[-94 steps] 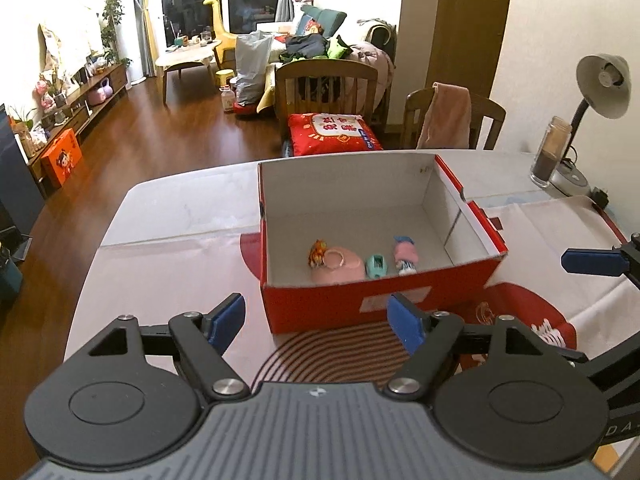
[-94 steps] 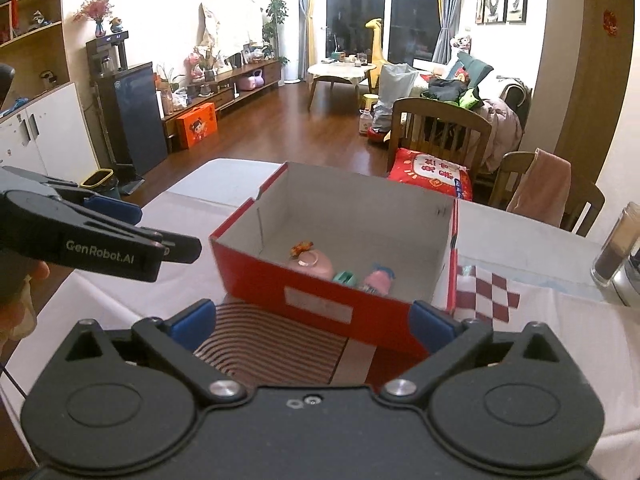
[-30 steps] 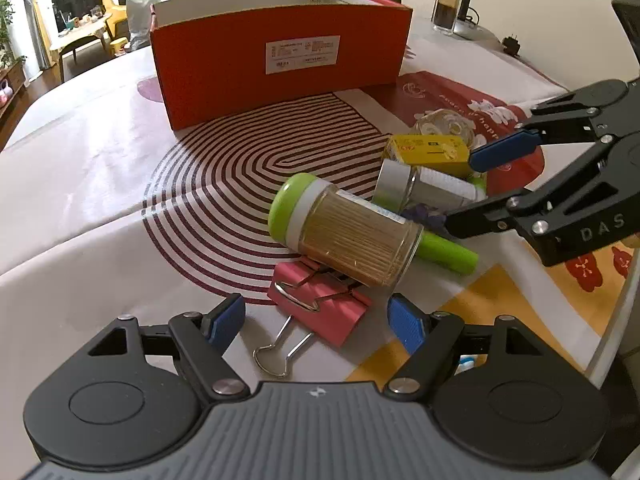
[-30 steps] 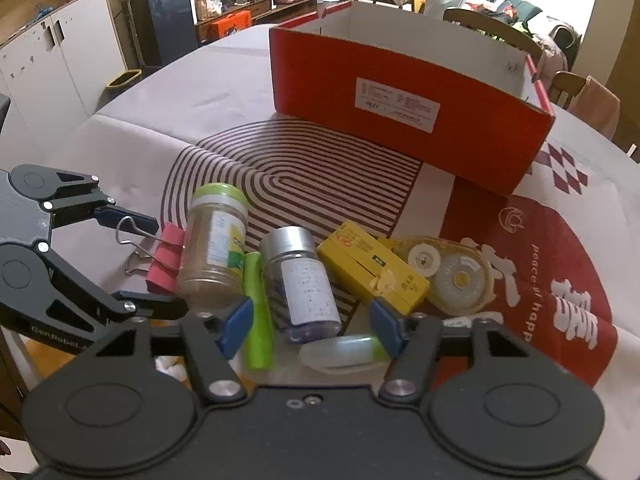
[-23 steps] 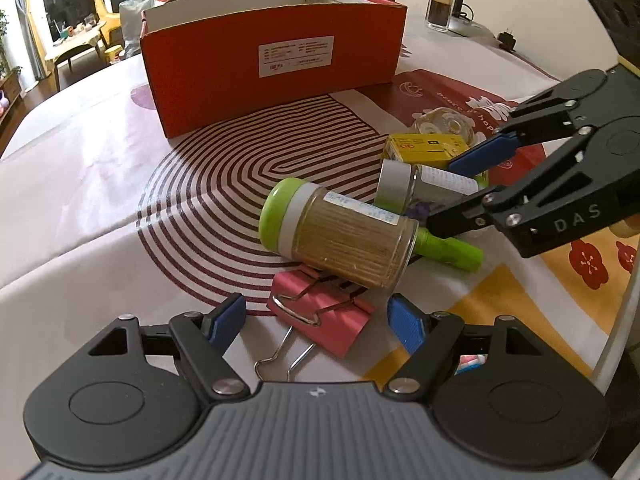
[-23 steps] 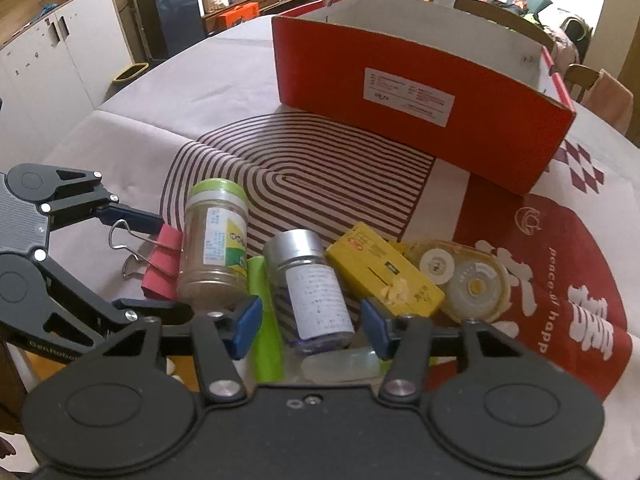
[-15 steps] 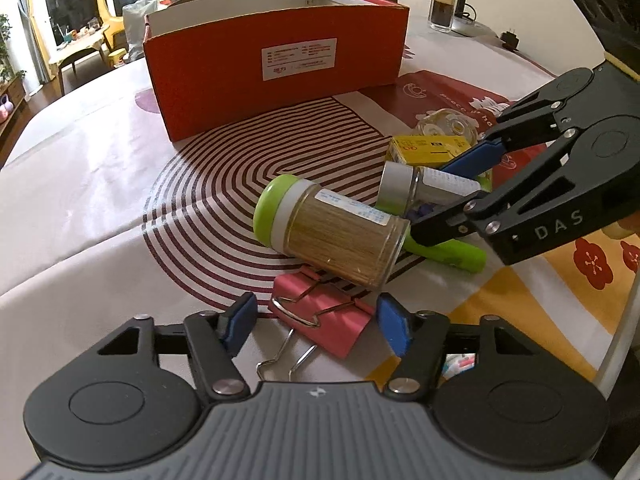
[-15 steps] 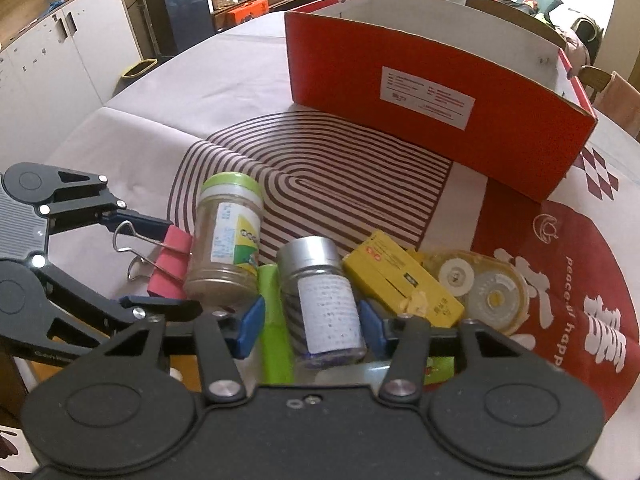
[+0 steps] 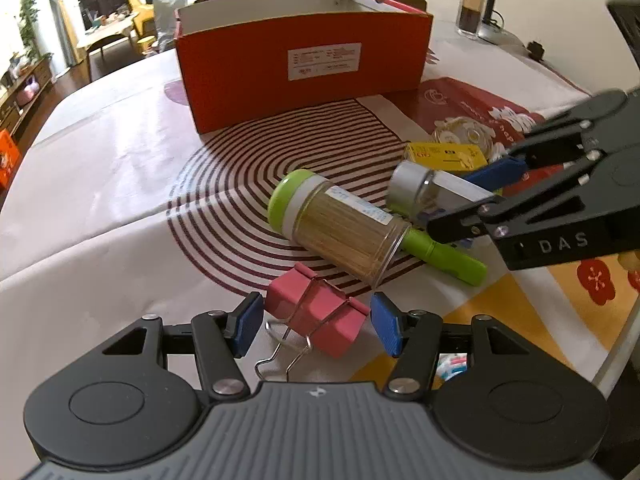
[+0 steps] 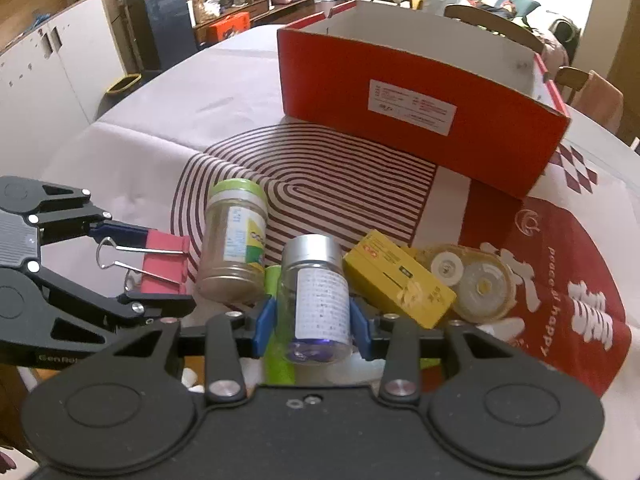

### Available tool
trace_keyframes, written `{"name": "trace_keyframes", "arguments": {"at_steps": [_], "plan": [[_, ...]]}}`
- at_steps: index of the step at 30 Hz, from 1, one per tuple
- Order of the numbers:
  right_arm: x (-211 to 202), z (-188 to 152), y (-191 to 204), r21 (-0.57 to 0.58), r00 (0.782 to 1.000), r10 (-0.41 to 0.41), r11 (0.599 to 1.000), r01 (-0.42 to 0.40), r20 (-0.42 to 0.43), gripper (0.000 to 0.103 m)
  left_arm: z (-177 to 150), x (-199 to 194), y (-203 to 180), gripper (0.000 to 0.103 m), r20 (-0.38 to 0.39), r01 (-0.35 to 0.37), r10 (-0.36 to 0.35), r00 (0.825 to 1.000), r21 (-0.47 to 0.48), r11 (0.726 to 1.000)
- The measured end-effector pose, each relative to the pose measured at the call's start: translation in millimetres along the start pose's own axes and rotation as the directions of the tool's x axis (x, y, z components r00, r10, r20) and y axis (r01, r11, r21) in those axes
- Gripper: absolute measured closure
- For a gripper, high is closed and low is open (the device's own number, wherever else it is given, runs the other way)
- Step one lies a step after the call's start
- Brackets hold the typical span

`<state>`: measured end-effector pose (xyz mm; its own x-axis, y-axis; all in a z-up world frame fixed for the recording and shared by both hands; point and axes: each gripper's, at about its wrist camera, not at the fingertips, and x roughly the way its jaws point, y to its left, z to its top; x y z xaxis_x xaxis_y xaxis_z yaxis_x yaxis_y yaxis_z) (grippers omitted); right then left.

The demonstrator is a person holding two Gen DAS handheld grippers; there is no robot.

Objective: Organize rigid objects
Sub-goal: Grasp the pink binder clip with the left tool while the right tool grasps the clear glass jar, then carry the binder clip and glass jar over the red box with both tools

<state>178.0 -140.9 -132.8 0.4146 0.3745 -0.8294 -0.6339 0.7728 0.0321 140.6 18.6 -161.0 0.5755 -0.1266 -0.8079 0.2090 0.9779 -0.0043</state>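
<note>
A pink binder clip (image 9: 316, 316) lies near the table's front edge, between the blue pads of my left gripper (image 9: 316, 328). Those jaws are closing and the pads meet the clip's two ends. A clear bottle with a silver cap (image 10: 314, 300) lies on its side. My right gripper (image 10: 312, 324) is closing on it, with its pads against the bottle's sides. A toothpick jar with a green lid (image 9: 340, 232) lies between clip and bottle. A green marker (image 9: 444, 256) lies partly under the jar and the bottle. The red cardboard box (image 10: 420, 120) stands open behind them.
A yellow box (image 10: 396, 276) and a clear tape dispenser (image 10: 472, 280) lie right of the bottle. A glass and a lamp base (image 9: 476, 12) stand at the far right. The printed tablecloth (image 9: 100, 184) is bare to the left. Chairs stand behind the table.
Both grippers came down from above the red box to the pile. Over the last second both jaws narrowed, the left around the pink clip, the right around the silver-capped bottle.
</note>
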Motion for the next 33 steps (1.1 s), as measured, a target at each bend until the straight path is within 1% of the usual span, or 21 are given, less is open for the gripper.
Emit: {"name": "trace_keyframes", "arguments": {"at_steps": [7,17,23,27,33], "plan": [[-30,-5,4,0.021,0.998,-0.007,1.0,0.006,0.061,0.063,5,-26,-4,0.044,0.036,0.006,-0.005,0.999,-0.035,0.999],[-61,1,2,0.041,0.993,-0.026,0.999,0.021,0.113,0.063,22,-55,-11,0.044,0.076,0.016,-0.012,0.997,-0.058,0.998],[-77,12,-3,0.048,0.991,-0.028,0.999,0.022,0.134,0.063,38,-63,-10,0.044,0.086,0.026,-0.018,0.996,-0.093,0.995],[-87,21,-7,0.045,0.988,-0.032,0.999,0.026,0.149,0.063,50,-69,-9,0.044,0.088,0.02,-0.011,0.996,-0.103,0.995],[-96,41,-18,0.041,0.983,-0.044,0.998,0.037,0.176,0.063,79,-78,-8,0.044,0.111,0.01,0.002,0.994,-0.114,0.993]]}}
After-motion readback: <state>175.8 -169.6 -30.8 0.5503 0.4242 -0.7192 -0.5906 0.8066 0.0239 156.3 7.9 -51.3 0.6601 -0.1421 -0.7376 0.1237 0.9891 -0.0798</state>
